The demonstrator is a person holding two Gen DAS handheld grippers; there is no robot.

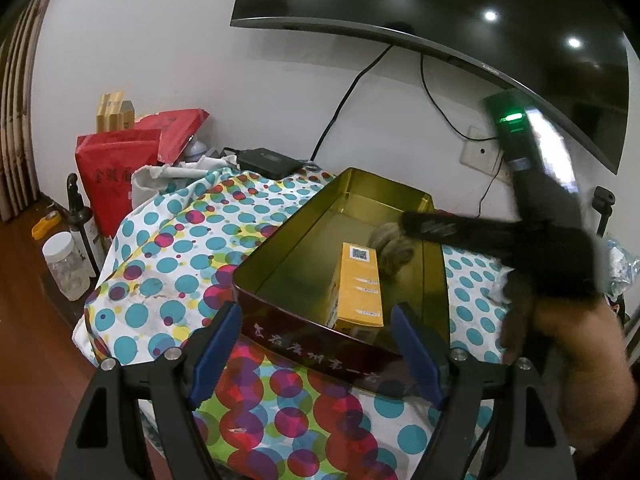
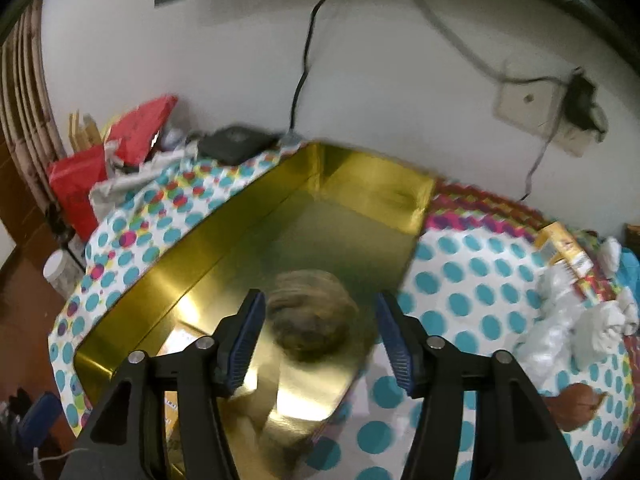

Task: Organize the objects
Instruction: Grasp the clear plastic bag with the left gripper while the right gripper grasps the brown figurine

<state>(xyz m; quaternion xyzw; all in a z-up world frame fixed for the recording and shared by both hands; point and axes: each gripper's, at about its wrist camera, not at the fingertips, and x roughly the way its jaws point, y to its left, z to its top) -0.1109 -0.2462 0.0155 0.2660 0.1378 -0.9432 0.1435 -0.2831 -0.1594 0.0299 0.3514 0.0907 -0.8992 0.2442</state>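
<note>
Right wrist view: the right gripper [image 2: 320, 340] hangs over the gold tin [image 2: 372, 188], its jaws open around a brownish round object [image 2: 308, 316] lying inside, pads apart from it. The left gripper [image 1: 316, 348] straddles the tin's near wall, jaws open, beside a yellow box [image 1: 358, 288] inside.

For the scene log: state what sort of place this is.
Probably a room in a home, a bedroom or living room: a wall-mounted TV above a wall socket, a table under a polka-dot cloth, and red bags piled in the corner.
</note>
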